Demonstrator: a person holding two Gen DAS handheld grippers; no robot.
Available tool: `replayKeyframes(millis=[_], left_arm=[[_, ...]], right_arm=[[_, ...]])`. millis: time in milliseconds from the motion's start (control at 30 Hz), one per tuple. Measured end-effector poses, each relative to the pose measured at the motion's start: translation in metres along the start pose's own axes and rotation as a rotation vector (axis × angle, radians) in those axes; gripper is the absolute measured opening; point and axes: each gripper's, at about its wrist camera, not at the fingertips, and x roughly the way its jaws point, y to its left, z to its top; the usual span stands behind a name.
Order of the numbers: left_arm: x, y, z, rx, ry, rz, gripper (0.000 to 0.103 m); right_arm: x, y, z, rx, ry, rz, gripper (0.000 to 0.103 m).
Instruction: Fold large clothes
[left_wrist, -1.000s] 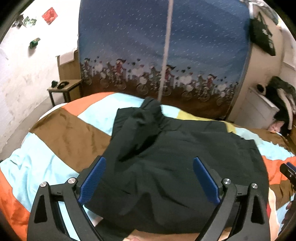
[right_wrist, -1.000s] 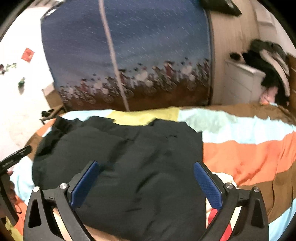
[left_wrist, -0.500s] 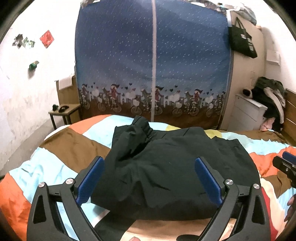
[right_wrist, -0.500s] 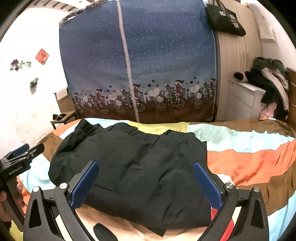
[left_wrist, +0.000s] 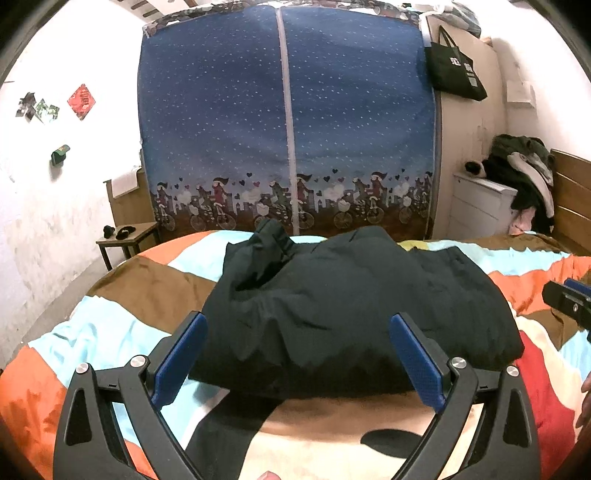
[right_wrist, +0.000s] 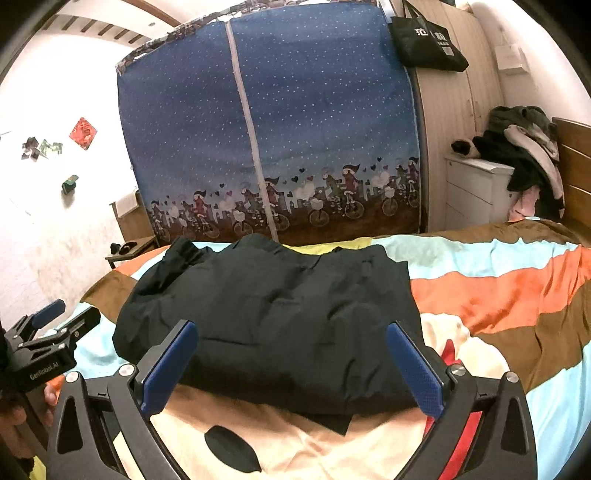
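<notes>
A striped bedspread in orange, brown and pale blue covers the bed. On its middle lies the black garment, folded into a thick bundle, its far left corner bunched, perhaps a collar. The left gripper hangs before its near edge, jaws spread wide and empty. The right gripper likewise: wide open, nothing held.

A home bedroom: a bed under a striped blanket, a fabric wardrobe, a white dresser heaped with clothes.
</notes>
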Motion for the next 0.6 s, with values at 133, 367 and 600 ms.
replayKeyframes(millis=[133, 367, 600], left_arm=[[-0.003, -0.002, -0.009, -0.002, 0.005, -0.003, 0.097], [-0.01, -0.005, -0.025, 0.022, -0.012, 0.005, 0.097], [-0.014, -0.004, -0.045, 0.037, 0.008, 0.005, 0.097]], right_arm=[[-0.005, 0.003, -0.008, 0.001, 0.005, 0.001, 0.103], [-0.011, 0.015, -0.029, -0.036, 0.022, -0.006, 0.103], [-0.013, 0.022, -0.045, -0.044, 0.041, -0.005, 0.103]])
